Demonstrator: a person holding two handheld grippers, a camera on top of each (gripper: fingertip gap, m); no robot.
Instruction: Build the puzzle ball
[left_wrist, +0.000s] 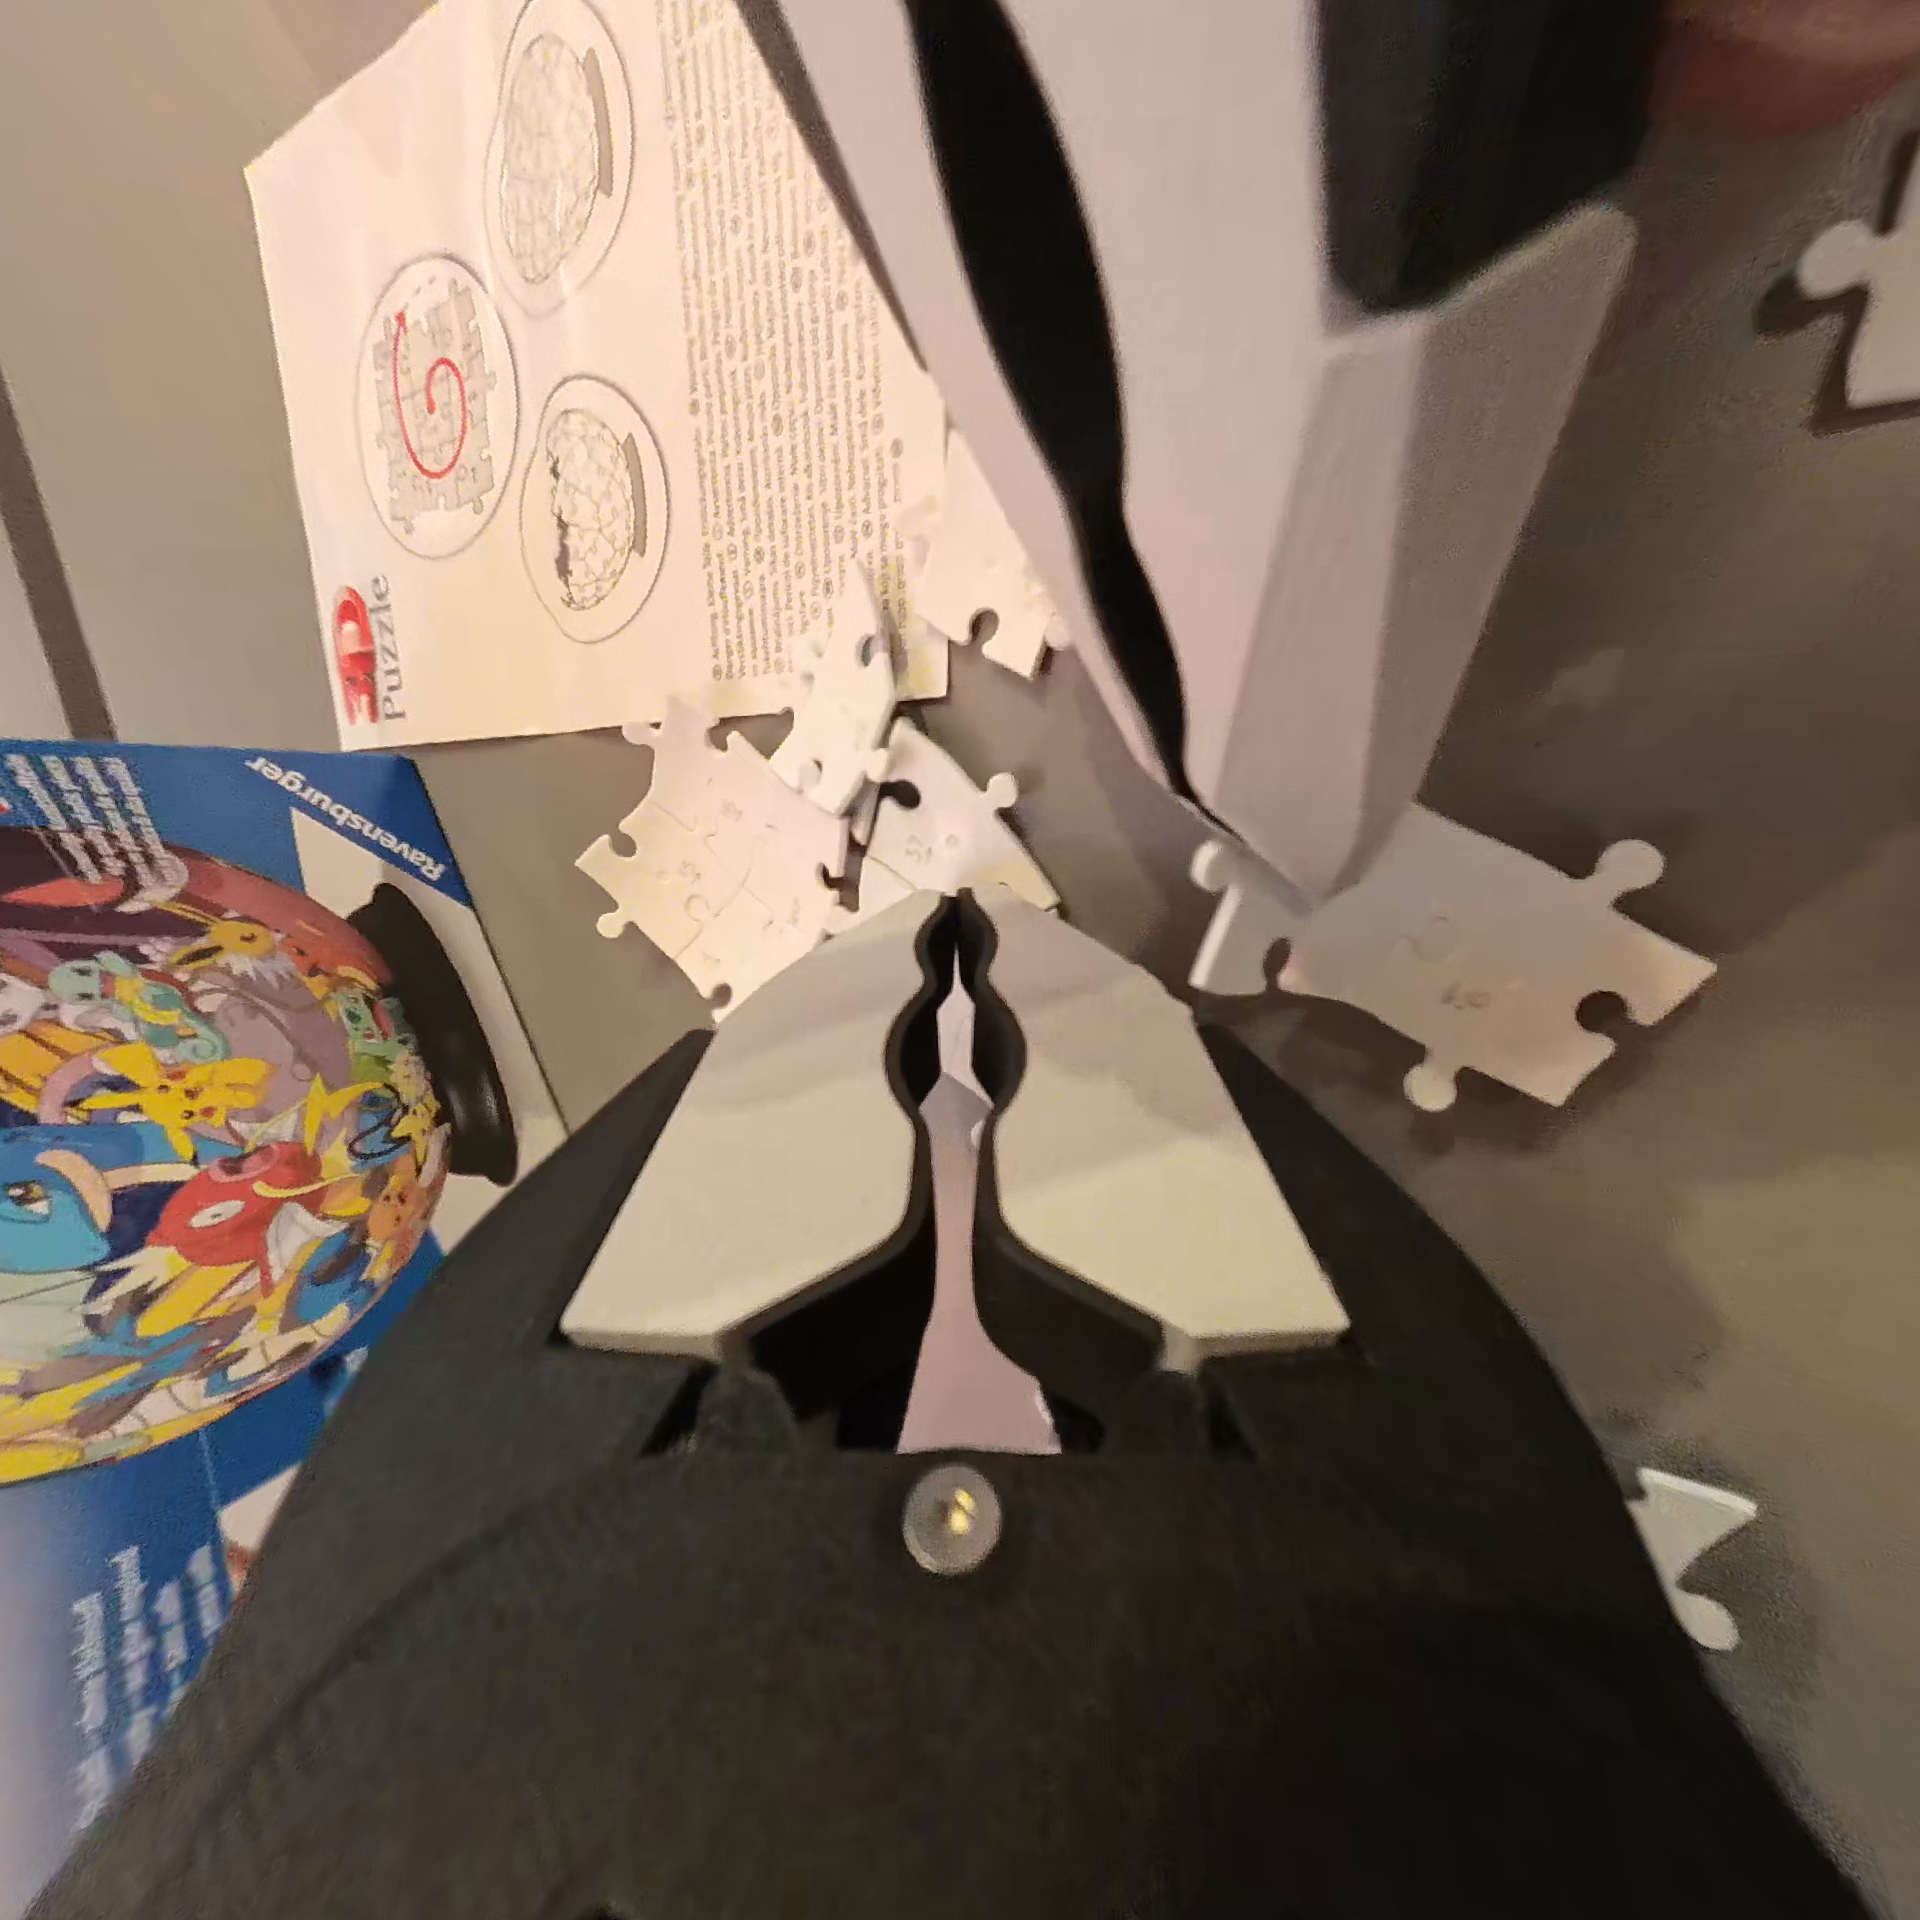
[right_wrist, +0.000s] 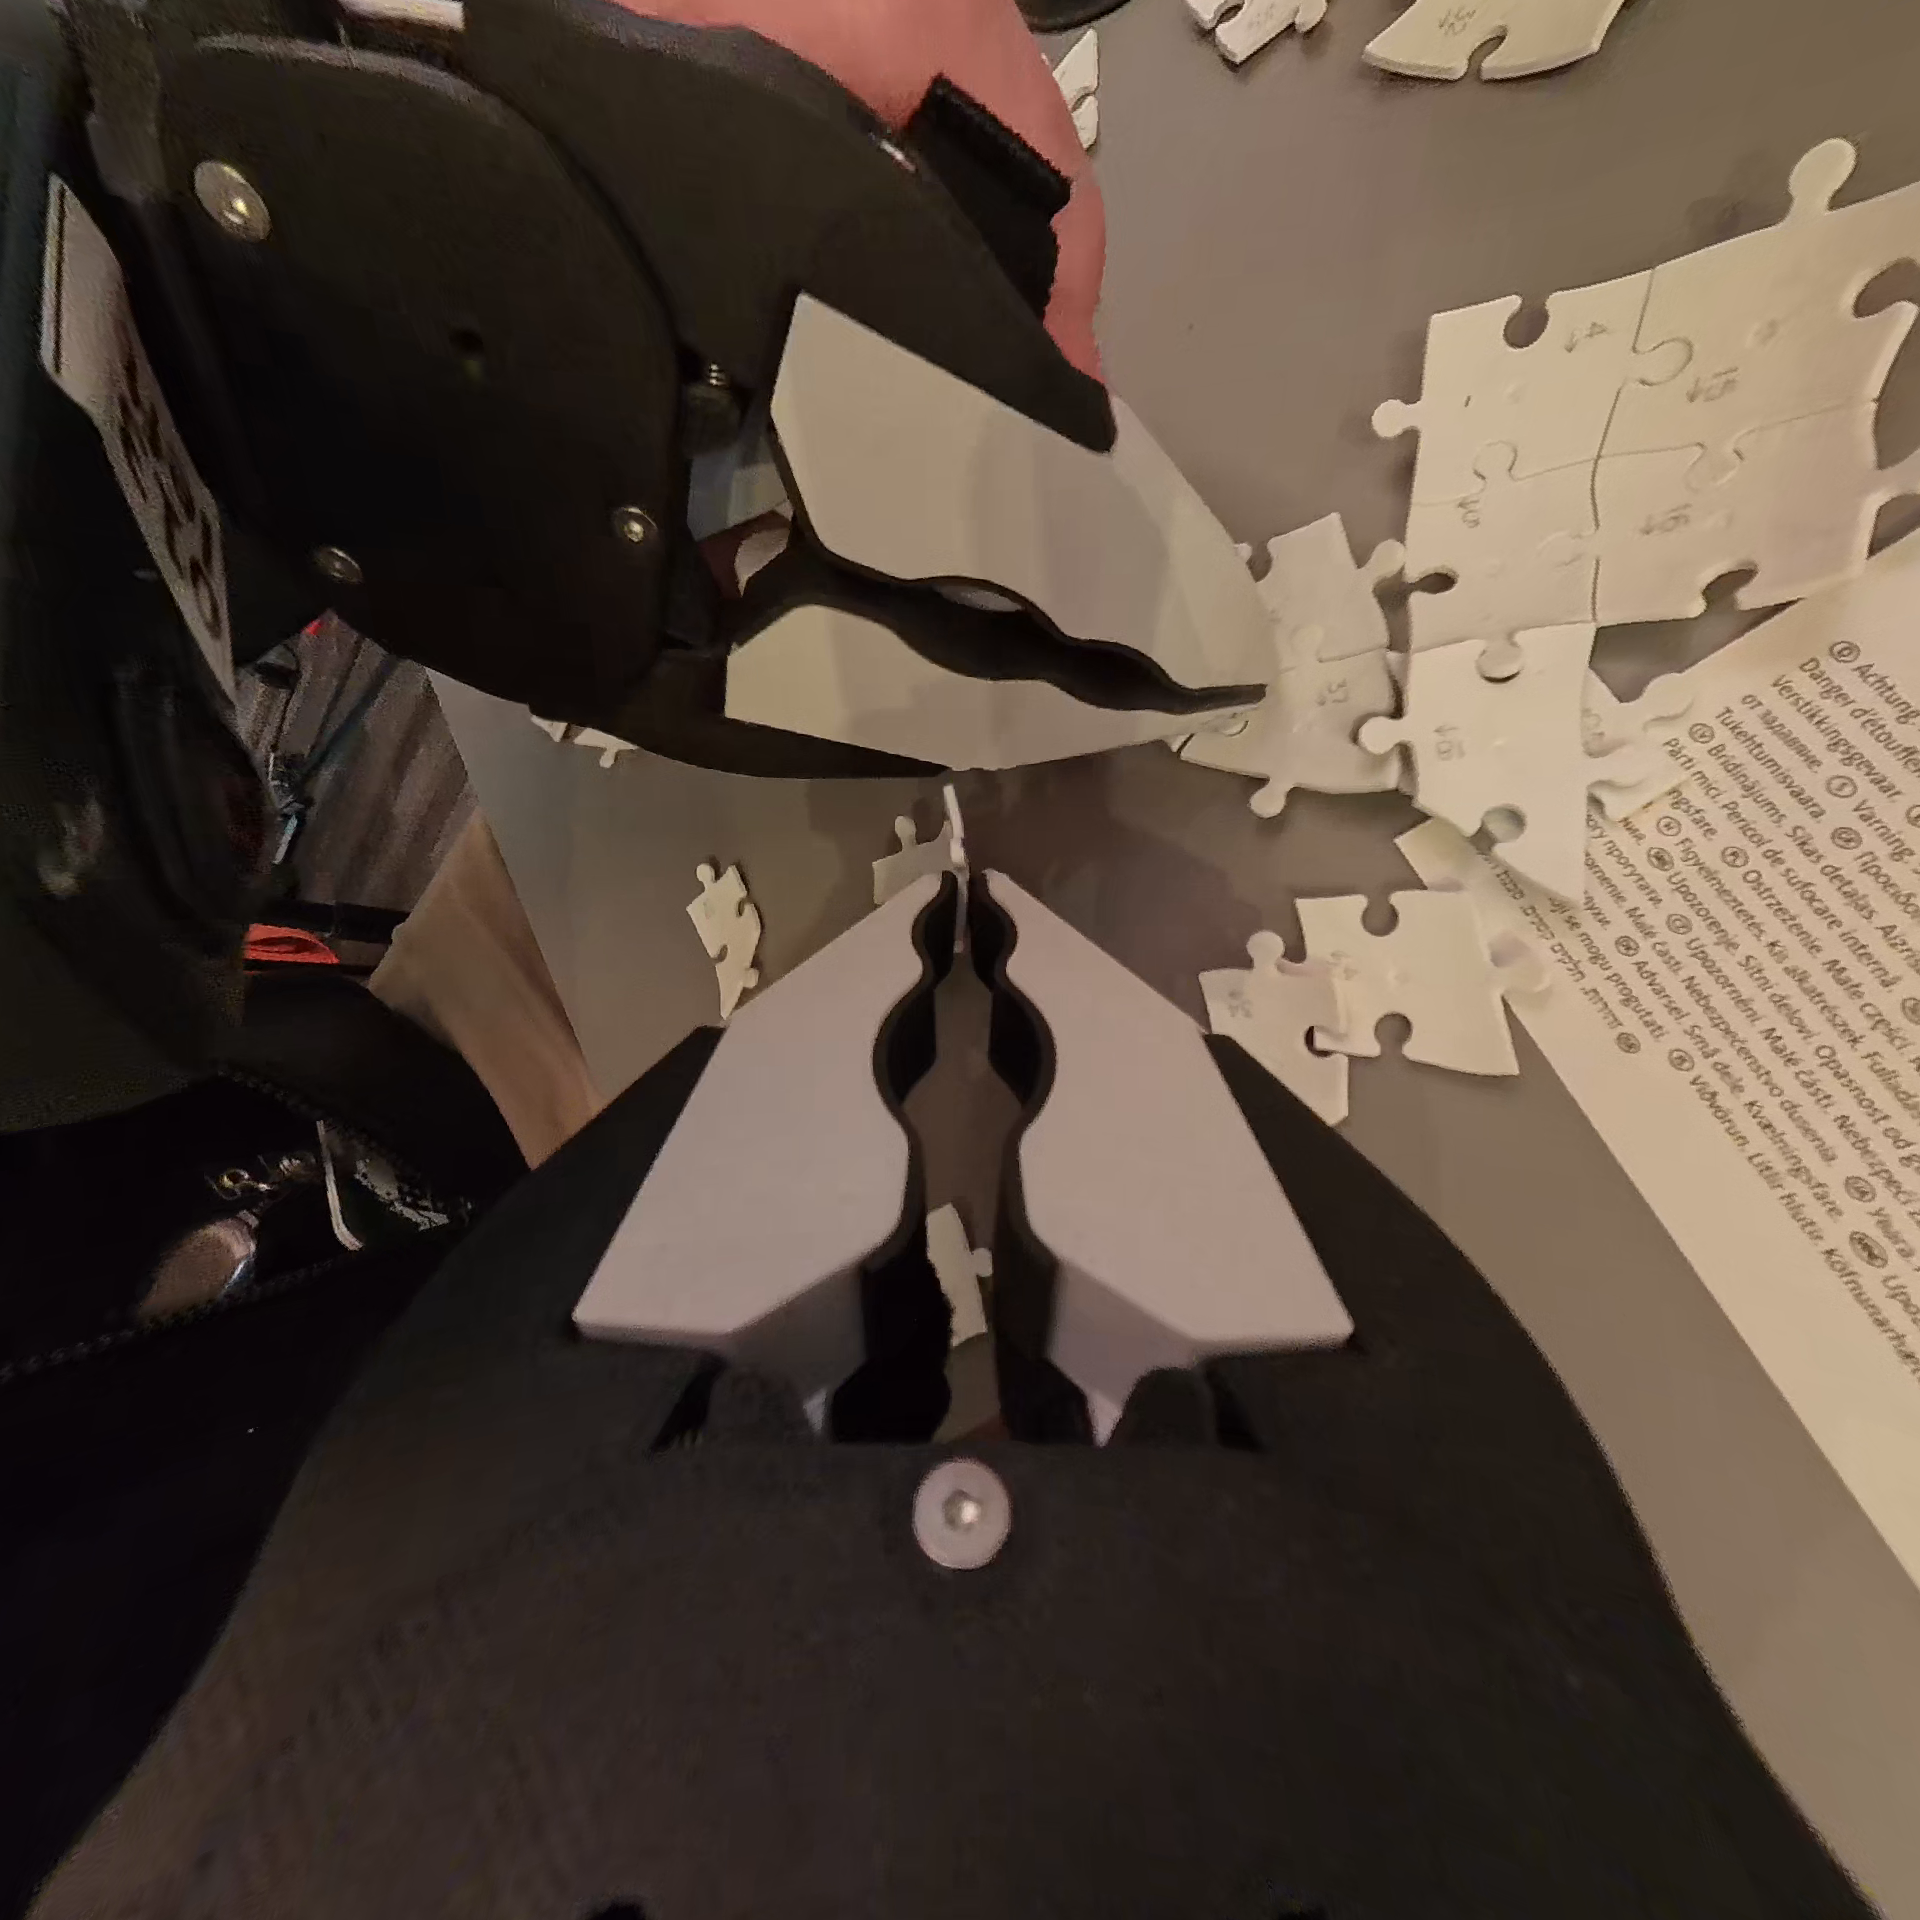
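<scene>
The grey worktop (left_wrist: 1714, 665) carries everything, and little of the ball exists yet: the box (left_wrist: 208, 1091) and the instruction sheet (left_wrist: 582, 343) lie at the left, and the largest joined patch (right_wrist: 1662, 447) is only a handful of white pieces lying flat, number side up. Around it are smaller clusters (right_wrist: 1403, 987) and single pieces (right_wrist: 727, 925), well apart, so most of the joining and all the curving into a sphere is, by my judgement, left to do. The left gripper (left_wrist: 954, 914) is closed on a thin white piece (seen edge-on), its tips just beside a cluster (left_wrist: 727, 862). The right gripper (right_wrist: 961, 894) is likewise clamped on a small piece (right_wrist: 956, 1273) above the worktop.
</scene>
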